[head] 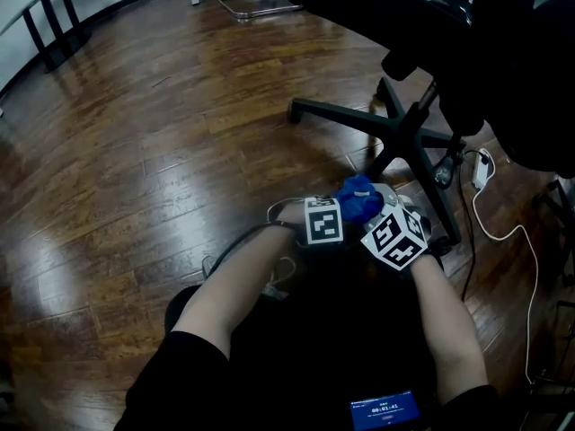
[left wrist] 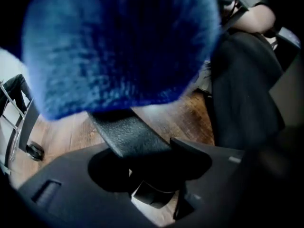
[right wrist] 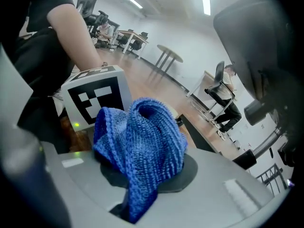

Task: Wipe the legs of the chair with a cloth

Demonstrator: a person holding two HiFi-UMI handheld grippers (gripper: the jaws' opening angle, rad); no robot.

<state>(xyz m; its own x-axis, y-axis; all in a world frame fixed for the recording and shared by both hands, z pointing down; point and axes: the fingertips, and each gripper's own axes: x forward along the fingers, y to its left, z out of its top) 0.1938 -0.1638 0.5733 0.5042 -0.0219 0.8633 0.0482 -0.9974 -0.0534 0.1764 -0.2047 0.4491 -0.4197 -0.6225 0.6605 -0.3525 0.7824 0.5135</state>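
Jaws, R gripper (head: 384,218): buried in bunched blue knit cloth (right wrist: 142,141) and clamped on it, w/ a tail of it hanging down btwn them toward the gripper body. Jaws, L gripper (head: 341,207): only one black ribbed jaw on show in left gripper view, running up under the blurred blue wad. Can't tell if pinching it or spread beside it.

Dark wood plank floor (head: 135,151) across most of head view, glossy w/ glare patches. Black office chair (head: 404,133) at upper right, seat looming over, star base down on the floor. One leg (head: 332,110) out to the left, others fanning toward the person and to the right. Bare forearms (head: 243,277) in from the bottom edge, converging at centre, w/ both marker cubes (head: 323,221) side by side, nearly touching. Cloth just ahead of the cubes, low by the floor, btwn the two grippers and right at the near side of the chair base. Contact w/ a leg not clear. White cable (head: 503,236) looping over the floor at right, near a small power strip (head: 482,167) by the base. Small lit screen (head: 384,409) at bottom edge.
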